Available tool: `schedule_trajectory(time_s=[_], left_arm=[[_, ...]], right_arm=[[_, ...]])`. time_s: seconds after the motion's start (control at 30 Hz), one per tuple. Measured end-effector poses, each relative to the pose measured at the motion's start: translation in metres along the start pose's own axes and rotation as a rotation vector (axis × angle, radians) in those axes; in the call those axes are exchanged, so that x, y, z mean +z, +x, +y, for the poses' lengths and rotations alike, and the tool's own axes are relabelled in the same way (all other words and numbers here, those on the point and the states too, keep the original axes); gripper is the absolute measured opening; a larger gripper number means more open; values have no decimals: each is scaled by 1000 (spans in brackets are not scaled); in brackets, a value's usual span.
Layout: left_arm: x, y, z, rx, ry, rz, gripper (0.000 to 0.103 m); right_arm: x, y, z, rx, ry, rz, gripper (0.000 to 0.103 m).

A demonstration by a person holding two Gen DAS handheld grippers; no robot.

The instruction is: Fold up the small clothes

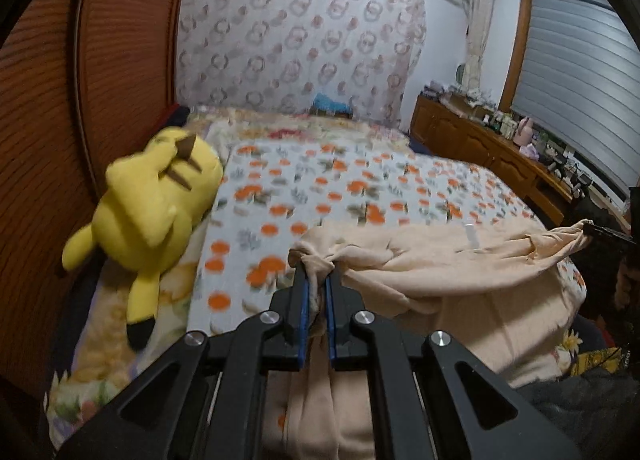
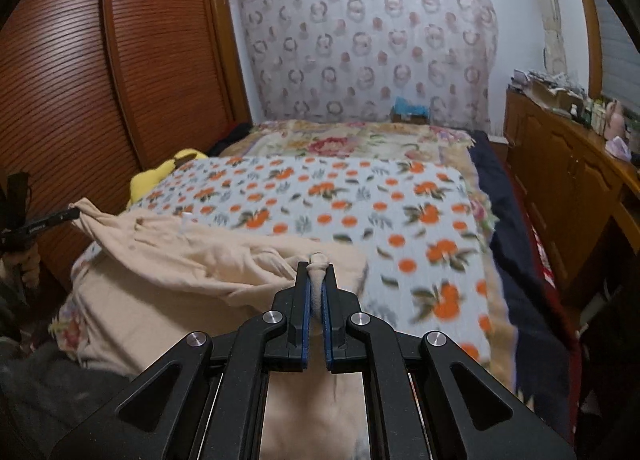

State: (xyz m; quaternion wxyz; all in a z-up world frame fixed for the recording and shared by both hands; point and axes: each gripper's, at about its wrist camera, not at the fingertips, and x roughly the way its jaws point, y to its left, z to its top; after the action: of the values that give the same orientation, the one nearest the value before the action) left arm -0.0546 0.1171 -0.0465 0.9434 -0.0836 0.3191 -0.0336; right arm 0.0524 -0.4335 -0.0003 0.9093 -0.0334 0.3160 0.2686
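Observation:
A beige garment (image 1: 440,272) is stretched above the near end of the bed between my two grippers. My left gripper (image 1: 318,272) is shut on a bunched corner of it. My right gripper (image 2: 318,272) is shut on the opposite corner; its tip also shows at the right edge of the left wrist view (image 1: 600,230). The left gripper's tip shows at the left of the right wrist view (image 2: 60,216). The garment (image 2: 200,260) sags in folds between them, and part hangs below the jaws.
The bed carries an orange-flower blanket (image 1: 360,188) (image 2: 360,212). A yellow plush toy (image 1: 148,216) lies at the bed's left edge beside a brown slatted wardrobe (image 1: 40,120). A wooden dresser (image 2: 568,180) with clutter runs along the right. A patterned curtain (image 2: 360,40) hangs behind.

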Motion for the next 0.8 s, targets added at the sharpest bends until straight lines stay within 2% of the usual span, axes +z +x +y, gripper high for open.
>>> schedule_trajectory(time_s=[0.13,0.27,0.37,0.5,0.67,0.7,0.73,0.8], left_arm=[[-18,6,1,15,11,52,7],[-24,12,4,28,17,82,10],[-21,9,4,30,18,67,21],[-15,6,3,29,35,51,24],[-2,2,6,28,33,18,44],[2,3,7,26,32,14,49],[5,4,6,22,33,14,60],[13,11,4,13,55,25,60]], right_arm=[[-24,1,0,-7,19,81,2],[-49,24,-2,-33,20,174,4],[-52,28,-1,-55,9,185,5],[-44,21,2,-72,-29,166,11],[-30,10,4,-91,-58,128,31],[-26,10,5,-92,-62,122,39],[-23,11,5,-97,-68,116,44],[-16,18,6,-114,-80,109,46]])
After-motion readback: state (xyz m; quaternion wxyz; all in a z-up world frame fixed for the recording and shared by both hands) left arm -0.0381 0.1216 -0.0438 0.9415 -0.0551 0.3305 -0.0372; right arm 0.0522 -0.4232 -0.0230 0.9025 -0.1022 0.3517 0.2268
